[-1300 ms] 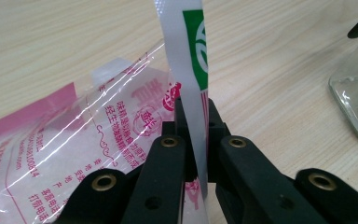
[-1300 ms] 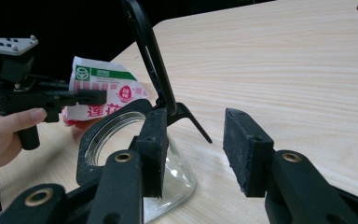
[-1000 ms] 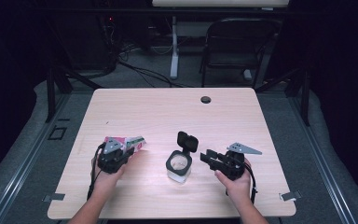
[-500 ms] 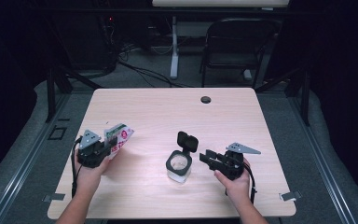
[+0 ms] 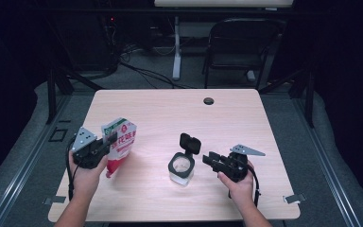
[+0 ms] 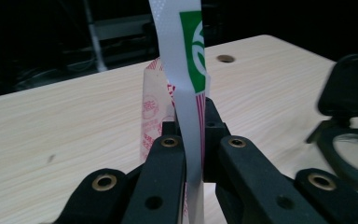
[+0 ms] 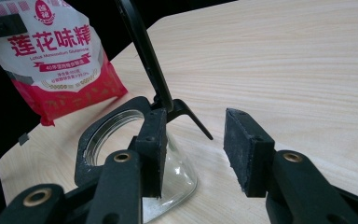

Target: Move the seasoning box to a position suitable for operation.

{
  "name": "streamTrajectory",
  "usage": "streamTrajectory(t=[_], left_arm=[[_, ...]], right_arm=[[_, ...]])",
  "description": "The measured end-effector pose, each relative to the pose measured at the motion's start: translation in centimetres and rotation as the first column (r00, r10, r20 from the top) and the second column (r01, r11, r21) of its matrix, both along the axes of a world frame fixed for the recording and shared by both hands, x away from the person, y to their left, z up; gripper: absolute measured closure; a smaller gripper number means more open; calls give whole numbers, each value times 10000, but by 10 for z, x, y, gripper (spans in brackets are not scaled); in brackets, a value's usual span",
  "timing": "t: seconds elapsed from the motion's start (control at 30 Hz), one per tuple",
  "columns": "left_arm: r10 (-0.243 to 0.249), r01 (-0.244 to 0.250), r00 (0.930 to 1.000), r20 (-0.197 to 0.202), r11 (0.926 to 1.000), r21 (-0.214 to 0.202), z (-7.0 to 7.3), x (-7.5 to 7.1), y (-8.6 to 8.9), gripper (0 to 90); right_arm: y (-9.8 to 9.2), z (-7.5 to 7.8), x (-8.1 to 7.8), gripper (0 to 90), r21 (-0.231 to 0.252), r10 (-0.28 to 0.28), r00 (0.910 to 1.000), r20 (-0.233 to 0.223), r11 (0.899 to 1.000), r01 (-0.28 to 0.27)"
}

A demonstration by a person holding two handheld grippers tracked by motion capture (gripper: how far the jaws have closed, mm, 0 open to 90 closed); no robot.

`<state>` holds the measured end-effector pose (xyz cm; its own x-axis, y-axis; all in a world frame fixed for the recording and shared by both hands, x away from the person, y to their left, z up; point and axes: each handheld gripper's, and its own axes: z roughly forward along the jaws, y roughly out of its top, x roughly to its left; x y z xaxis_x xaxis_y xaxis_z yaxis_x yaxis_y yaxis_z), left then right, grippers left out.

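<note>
High view: a light wooden table [image 5: 264,113] is recorded, with a cable hole [image 5: 209,100] at 12 o'clock. At 9 o'clock a red-and-white seasoning pouch [image 5: 119,144] is held upright, its lower corner just above the tabletop, clenched by the left gripper [image 5: 97,150]. At the centre a clear glass jar [image 5: 181,168] with a black collar stands, its hinged lid [image 5: 190,143] tipped up at 12 o'clock of the mouth. At 3 o'clock of the jar the right gripper [image 5: 211,158] is held, jaws apart and aimed at the jar. Left gripper view: the jaws are seen shut flat on the pouch [image 6: 189,112], which is pinched by its thin sealed edge; the jar's collar [image 6: 354,154] is noted at 3 o'clock. Judged risk: so narrow a pinch may let the pouch swing or slip out, and contents may be spilled on the table if it is tipped wide of the jar mouth. Right gripper view: the right gripper [image 7: 193,149] is parted about halfway, nothing pressed between its pads; one jaw lies against or just in front of the jar [image 7: 168,182] collar, and contact cannot be told; the other stands clear over bare wood. The pouch [image 7: 51,56] is seen at 10 o'clock, beyond the raised lid [image 7: 144,51]. Judged risk: an unclamped jar may be knocked or slid while it is being filled.
</note>
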<state>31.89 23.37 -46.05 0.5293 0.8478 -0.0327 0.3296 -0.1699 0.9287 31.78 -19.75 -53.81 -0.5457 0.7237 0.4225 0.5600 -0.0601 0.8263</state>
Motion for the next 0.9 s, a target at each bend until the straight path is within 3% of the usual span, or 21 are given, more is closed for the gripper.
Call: streamTrajectory(t=[0.1,0.37,0.53,0.67,0.8,0.83,0.9], left_arm=[[-468,468,9989,1,9989,-74,2,0,-13,900],[-1498,1493,9887,104,9882,340,-2,-3,-47,900],[-1562,1563,9876,-188,9877,73,-11,-3,-45,900],[-1715,1718,9836,-554,9851,-6,-20,-3,-44,900],[-1921,1923,9777,-845,9813,-58,-29,-7,-47,900],[-1953,1961,9766,-906,9806,-4,-31,-8,-47,900],[-2081,2088,9730,-998,9780,-32,-34,-11,-49,900]], right_arm=[[-1,0,0,595,63,-14,10000,35,10000,14],[-3,0,0,595,135,-44,10000,-47,9999,44],[-4,1,-1,595,172,-107,9999,22,9998,107],[-5,7,-3,584,209,-60,9992,407,9998,51],[-6,16,-5,574,617,46,9984,569,9981,-81],[-6,21,-7,571,862,161,9974,708,9960,-222],[-4,31,-10,570,790,355,9930,1127,9959,-445]])
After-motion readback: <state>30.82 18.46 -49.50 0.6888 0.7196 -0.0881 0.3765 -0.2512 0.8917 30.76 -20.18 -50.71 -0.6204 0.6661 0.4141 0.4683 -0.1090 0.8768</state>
